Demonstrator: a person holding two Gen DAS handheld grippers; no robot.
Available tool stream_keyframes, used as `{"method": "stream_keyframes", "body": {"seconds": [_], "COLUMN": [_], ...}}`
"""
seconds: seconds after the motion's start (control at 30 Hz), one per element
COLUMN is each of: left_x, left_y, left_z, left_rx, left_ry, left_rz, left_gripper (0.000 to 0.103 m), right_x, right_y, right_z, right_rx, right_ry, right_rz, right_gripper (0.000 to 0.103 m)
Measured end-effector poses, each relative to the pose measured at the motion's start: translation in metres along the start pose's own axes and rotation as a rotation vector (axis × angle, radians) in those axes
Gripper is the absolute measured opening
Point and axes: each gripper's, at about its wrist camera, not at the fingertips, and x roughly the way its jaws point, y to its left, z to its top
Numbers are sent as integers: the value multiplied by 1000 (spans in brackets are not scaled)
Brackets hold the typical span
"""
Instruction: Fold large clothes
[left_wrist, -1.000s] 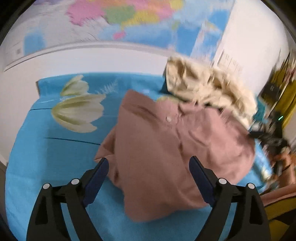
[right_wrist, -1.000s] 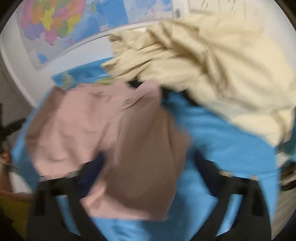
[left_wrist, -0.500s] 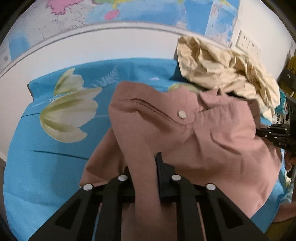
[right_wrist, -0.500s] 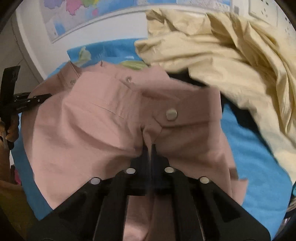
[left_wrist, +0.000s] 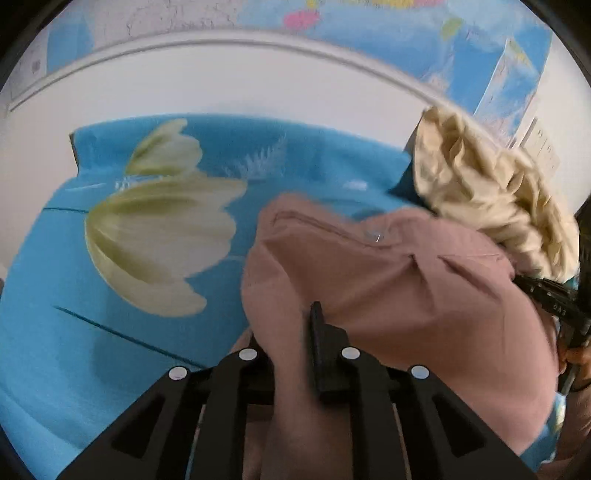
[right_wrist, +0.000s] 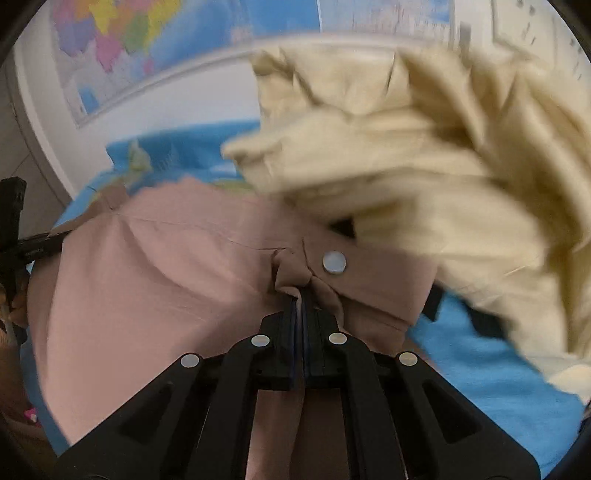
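A dusty pink garment (left_wrist: 399, 302) with snap buttons lies bunched on a blue bed sheet (left_wrist: 66, 332). My left gripper (left_wrist: 295, 332) is shut on a fold of its cloth, which drapes over the left finger. In the right wrist view the same pink garment (right_wrist: 166, 277) stretches leftward. My right gripper (right_wrist: 299, 299) is shut on a pinched fold just below a silver snap button (right_wrist: 334, 263). The other gripper shows at the far left of the right wrist view (right_wrist: 14, 236) and at the far right of the left wrist view (left_wrist: 554, 302).
A crumpled cream garment (left_wrist: 491, 195) is heaped at the right rear of the bed and fills the upper right of the right wrist view (right_wrist: 424, 166). The sheet has a large pale tulip print (left_wrist: 159, 236). A white wall with a map (right_wrist: 110, 44) lies behind.
Both grippers went from open around the pink garment to shut on its cloth. They have since lifted and pulled the garment, stretching it between them.
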Motion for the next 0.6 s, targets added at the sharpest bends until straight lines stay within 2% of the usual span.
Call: {"method": "stream_keyframes", "body": {"seconds": [0.07, 0.13, 0.17, 0.2, 0.23, 0.3, 0.4, 0.47, 0.53, 0.6], "left_x": [-3, -10, -12, -13, -12, -12, -14, -16, -12, -4], "left_y": [-2, -4, -3, -4, -4, -3, 1, 3, 6, 9], "left_z": [0, 3, 3, 2, 2, -1, -5, -7, -8, -8], "left_rx": [15, 32, 38, 44, 51, 50, 43, 43, 42, 25], "left_ry": [-13, -35, -39, -35, -28, -28, -31, -32, -26, -15], "left_rz": [27, 23, 25, 36, 45, 51, 65, 64, 63, 64], "left_gripper": [20, 20, 22, 25, 28, 31, 43, 55, 56, 58], "right_x": [0, -10, -15, -13, -17, -32, -56, -58, -42, -23], "right_y": [-2, -2, -2, -2, 2, -2, -6, -1, 1, -4], "right_z": [5, 10, 10, 10, 5, 0, -14, -23, -25, -23], "right_rx": [14, 3, -12, -24, -28, -12, 12, -27, -56, -48], "right_ry": [-7, -32, -32, -11, 4, -18, -49, -37, 5, 30], "right_rz": [7, 3, -2, 2, -10, -2, 42, 16, -25, -50], "right_gripper": [3, 6, 10, 27, 32, 37, 48, 49, 42, 42]}}
